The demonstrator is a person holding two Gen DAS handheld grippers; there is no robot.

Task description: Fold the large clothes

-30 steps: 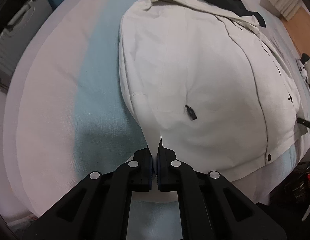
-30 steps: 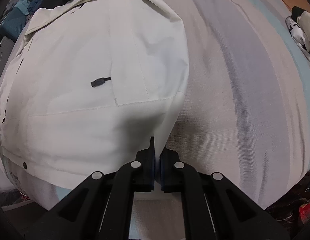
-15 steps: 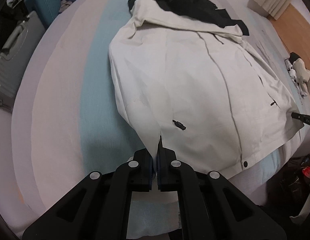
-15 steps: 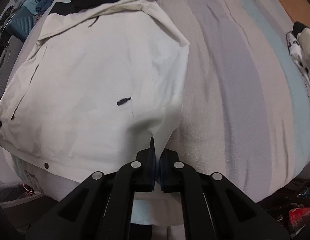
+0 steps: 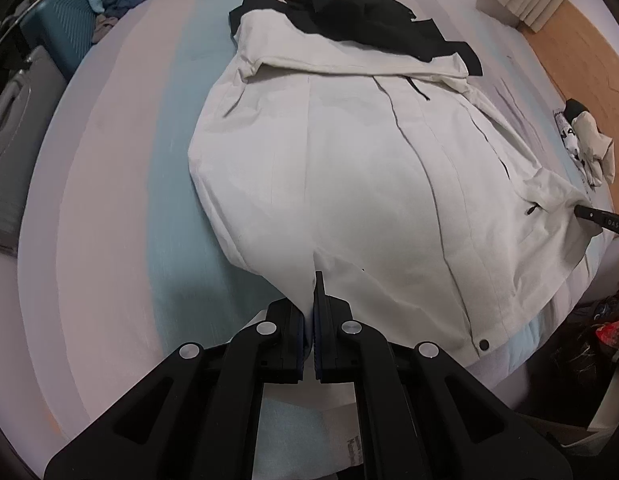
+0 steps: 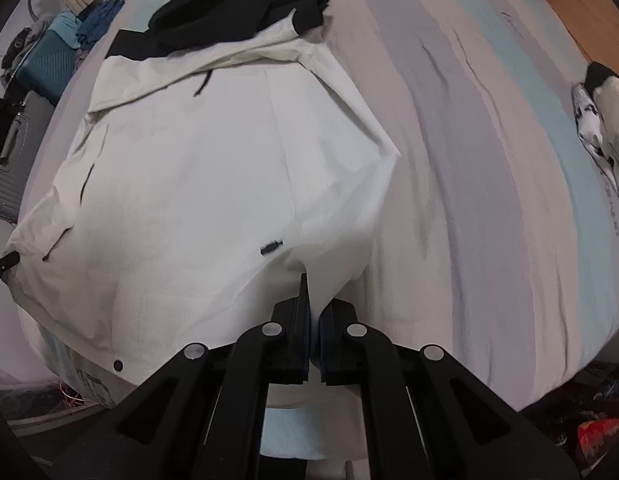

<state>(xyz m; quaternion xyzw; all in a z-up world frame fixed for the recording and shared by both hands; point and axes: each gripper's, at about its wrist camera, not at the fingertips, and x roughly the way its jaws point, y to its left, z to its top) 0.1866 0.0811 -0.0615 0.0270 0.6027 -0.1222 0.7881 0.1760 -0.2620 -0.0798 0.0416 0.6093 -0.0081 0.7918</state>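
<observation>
Bed, striped cover; white jacket spread flat on it, long axis running away from you, black hood at the far end; your left gripper clamps the hem's left corner; your right gripper clamps the right corner; both equally near, so the hem folds straight ahead toward the hood.

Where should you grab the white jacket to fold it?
By the bottom hem, one corner each, coming from above at the near bed edge. The jacket lies flat, collar far away, so the hem is the loose edge that can lift toward it. The left gripper and right gripper already pinch it there.
</observation>
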